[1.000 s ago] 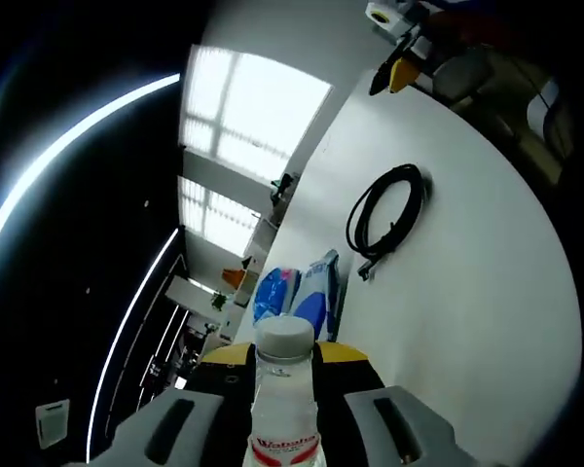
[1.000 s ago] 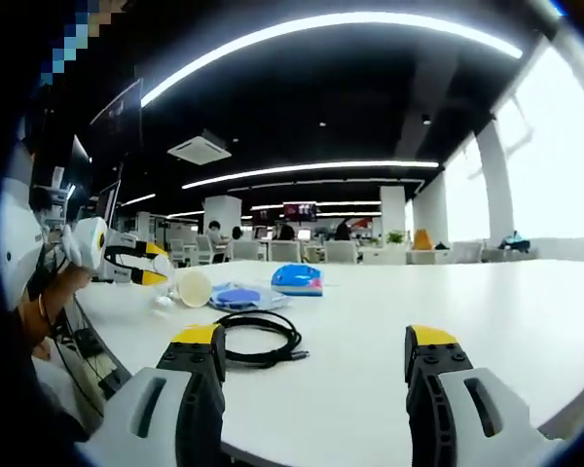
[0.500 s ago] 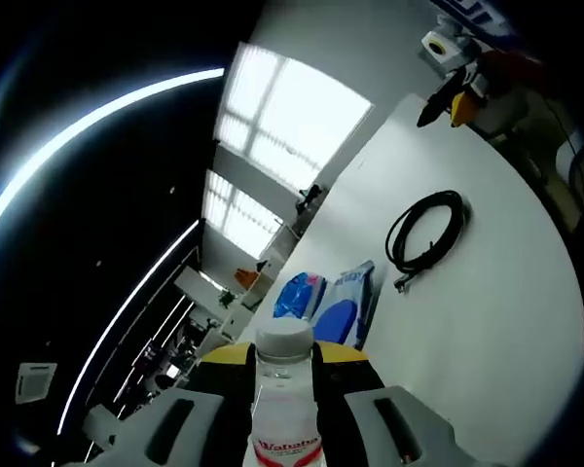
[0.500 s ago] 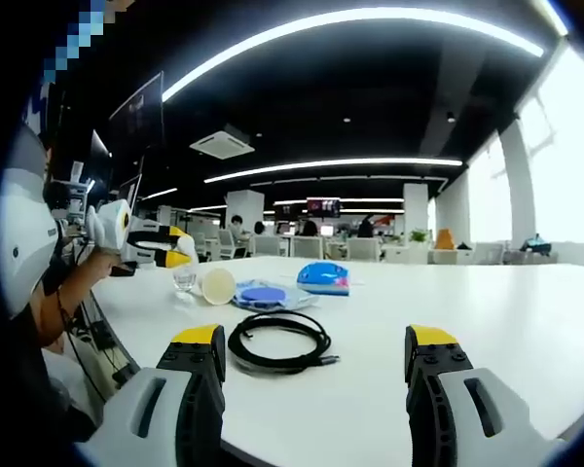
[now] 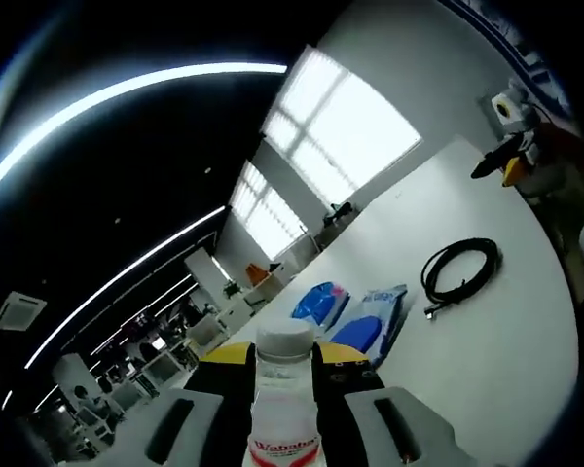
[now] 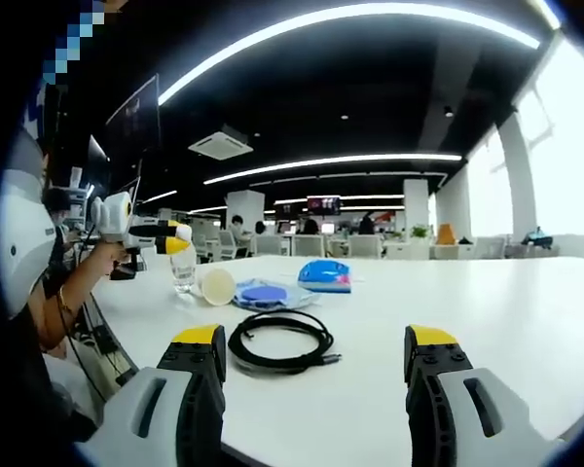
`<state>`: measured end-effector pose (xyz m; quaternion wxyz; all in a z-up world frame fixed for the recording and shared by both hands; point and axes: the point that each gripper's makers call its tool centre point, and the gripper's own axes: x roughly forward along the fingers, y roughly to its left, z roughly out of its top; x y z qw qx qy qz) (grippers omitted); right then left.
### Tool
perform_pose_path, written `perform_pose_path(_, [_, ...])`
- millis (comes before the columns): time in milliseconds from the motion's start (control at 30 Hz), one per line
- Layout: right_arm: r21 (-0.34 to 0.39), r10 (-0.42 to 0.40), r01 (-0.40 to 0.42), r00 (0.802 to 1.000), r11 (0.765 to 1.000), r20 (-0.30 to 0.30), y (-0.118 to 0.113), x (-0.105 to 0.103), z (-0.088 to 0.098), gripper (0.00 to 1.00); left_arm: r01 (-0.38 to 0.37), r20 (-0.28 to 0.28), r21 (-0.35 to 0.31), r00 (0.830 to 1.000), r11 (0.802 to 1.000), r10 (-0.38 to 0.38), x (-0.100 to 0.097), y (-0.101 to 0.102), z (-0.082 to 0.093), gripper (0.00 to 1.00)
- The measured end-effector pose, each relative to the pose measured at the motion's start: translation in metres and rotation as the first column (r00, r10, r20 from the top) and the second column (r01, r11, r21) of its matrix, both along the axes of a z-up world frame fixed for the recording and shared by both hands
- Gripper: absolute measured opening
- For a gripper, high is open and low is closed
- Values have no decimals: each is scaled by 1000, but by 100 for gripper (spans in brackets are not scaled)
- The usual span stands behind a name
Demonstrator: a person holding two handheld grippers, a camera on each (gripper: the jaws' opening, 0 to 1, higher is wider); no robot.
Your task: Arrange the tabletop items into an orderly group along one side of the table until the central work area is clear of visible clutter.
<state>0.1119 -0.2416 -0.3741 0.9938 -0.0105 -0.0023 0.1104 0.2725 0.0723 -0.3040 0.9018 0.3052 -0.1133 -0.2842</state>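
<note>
A clear water bottle with a white cap and red label stands between the jaws of my left gripper, which is shut on it. In the right gripper view the same bottle hangs upright under the left gripper, just left of a paper cup lying on its side. A coiled black cable lies just ahead of my right gripper, whose jaws stand open with nothing between them. The cable also lies on the white table. Two blue packets rest near the bottle.
A flat blue pouch and a blue packet sit behind the cable. A person's hand holds the left gripper at the table's left edge. The right gripper shows at the table's far end. Office desks and chairs fill the background.
The left gripper view has rolled and swung, so the room and table sit more level. In the right gripper view the left gripper with the bottle has shifted slightly beside the cup.
</note>
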Motion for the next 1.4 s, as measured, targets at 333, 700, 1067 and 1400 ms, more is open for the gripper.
perform_pose_path(333, [26,-17,17,1000,1000,-14,-6,-1,-6,72,-36,-74,-160,997,986,25,17,20,11,22])
perform_pose_path(700, [58,-28,28,999,998,14,-7,6,1,72,-95,-129,-310,990,946,57,32,49,19,22])
perform_pose_path(1067, [56,-37,37,999,998,-6,-8,4,-5,71,-143,-140,-371,985,918,97,38,69,21,22])
perform_pose_path(1400, [61,-50,51,999,997,-10,-9,1,-7,71,-161,-152,-402,982,901,108,45,76,21,22])
